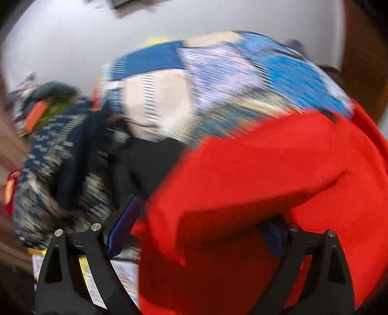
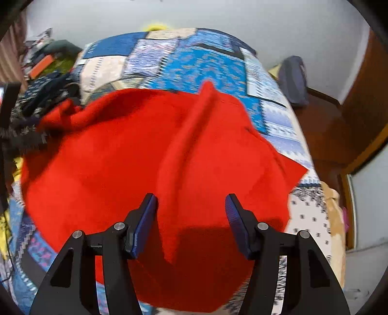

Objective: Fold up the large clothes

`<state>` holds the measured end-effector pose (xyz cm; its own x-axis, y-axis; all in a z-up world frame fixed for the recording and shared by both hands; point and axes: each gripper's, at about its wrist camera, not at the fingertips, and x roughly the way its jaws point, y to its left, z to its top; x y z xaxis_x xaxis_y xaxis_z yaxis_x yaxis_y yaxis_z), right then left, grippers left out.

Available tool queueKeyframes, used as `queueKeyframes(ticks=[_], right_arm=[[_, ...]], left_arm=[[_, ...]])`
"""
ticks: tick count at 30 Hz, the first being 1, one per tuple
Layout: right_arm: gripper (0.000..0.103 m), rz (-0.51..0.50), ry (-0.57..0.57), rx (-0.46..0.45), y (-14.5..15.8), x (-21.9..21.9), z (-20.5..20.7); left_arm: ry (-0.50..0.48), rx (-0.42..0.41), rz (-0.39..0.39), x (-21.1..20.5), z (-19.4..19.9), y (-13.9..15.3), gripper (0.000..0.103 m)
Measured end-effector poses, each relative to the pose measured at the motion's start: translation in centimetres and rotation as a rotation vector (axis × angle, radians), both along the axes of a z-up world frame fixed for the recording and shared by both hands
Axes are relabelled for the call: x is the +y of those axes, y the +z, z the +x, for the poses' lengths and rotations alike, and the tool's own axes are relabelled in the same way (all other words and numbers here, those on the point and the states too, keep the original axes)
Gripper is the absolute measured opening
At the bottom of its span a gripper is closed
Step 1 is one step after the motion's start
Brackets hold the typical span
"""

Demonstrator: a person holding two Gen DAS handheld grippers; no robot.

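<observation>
Red cloth (image 2: 121,169) spread on the patchwork bed (image 2: 201,63). Right tongs (image 2: 191,206) wide, straddling a raised ridge running straight ahead, not pinching. Left tongs (image 1: 194,225) wide too, cloth draped over them; grip unclear, blurred.

1. A bed fills the middle of the room, under a patchwork bedspread (image 2: 194,65) in blues, lilac and cream.
2. Behind it, a plain pale wall (image 2: 242,21), evenly lit.
3. On the right, a reddish-brown floor (image 2: 327,126) with a grey bag (image 2: 293,80) standing by the wall.
4. Far right, a brown wooden door (image 2: 363,101).
5. Left of the bed, a jumbled heap of dark patterned clothes (image 2: 43,89); the left wrist view is too blurred to sort it out.
</observation>
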<state>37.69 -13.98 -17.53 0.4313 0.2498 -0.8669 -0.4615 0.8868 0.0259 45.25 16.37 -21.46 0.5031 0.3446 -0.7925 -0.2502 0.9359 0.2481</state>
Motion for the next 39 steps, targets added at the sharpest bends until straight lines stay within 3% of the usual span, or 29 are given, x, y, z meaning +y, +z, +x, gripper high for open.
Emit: queueKeyframes(ticks=[3, 5, 8, 14, 18, 21, 24, 28, 31, 34, 39], right_arm=[[0.055, -0.076, -0.070, -0.066, -0.5, -1.7, 0.4], [0.055, -0.121, -0.122, -0.083, -1.0, -2.9, 0.8], [0.055, -0.112, -0.195, -0.038, -1.8, -5.1, 1.6], [0.055, 0.074, -0.228, 0.037, -0.1, -7.0, 1.4], [0.055, 0.170, -0.173, 0.064, 1.1, -5.5, 0.4], [0.055, 0.184, -0.082, 0.050, 2.0, -2.8, -1.2], [0.055, 0.187, -0.007, 0.071, 1.4, -0.7, -2.3], [0.060, 0.124, 0.051, 0.120, -1.7, 1.8, -3.8], [0.063, 0.080, 0.062, 0.064, -2.0, 2.2, -5.1], [0.063, -0.003, 0.090, 0.046, -2.1, 2.7, -5.7], [0.063, -0.017, 0.113, 0.034, -1.5, 2.8, -6.2]], left_arm=[[0.126, -0.056, 0.036, 3.3, 0.5, 1.8, 0.093], [0.145, -0.082, 0.006, 4.6, 0.0, 2.8, 0.093], [0.119, -0.089, -0.035, 5.1, -1.5, 3.2, 0.093], [-0.052, -0.038, -0.069, 1.0, -5.4, 2.3, 0.093], [-0.151, -0.017, -0.173, -2.1, -7.1, 1.5, 0.093], [-0.197, -0.008, -0.255, -3.9, -7.9, 1.0, 0.093], [-0.223, 0.019, -0.280, -5.5, -8.7, -0.2, 0.093], [-0.167, 0.046, -0.364, -5.1, -10.4, -2.7, 0.100], [-0.122, 0.037, -0.454, -3.8, -11.9, -3.5, 0.100], [-0.106, 0.034, -0.462, -3.2, -13.5, -3.6, 0.100], [-0.052, 0.030, -0.454, -2.3, -15.9, -3.4, 0.100]])
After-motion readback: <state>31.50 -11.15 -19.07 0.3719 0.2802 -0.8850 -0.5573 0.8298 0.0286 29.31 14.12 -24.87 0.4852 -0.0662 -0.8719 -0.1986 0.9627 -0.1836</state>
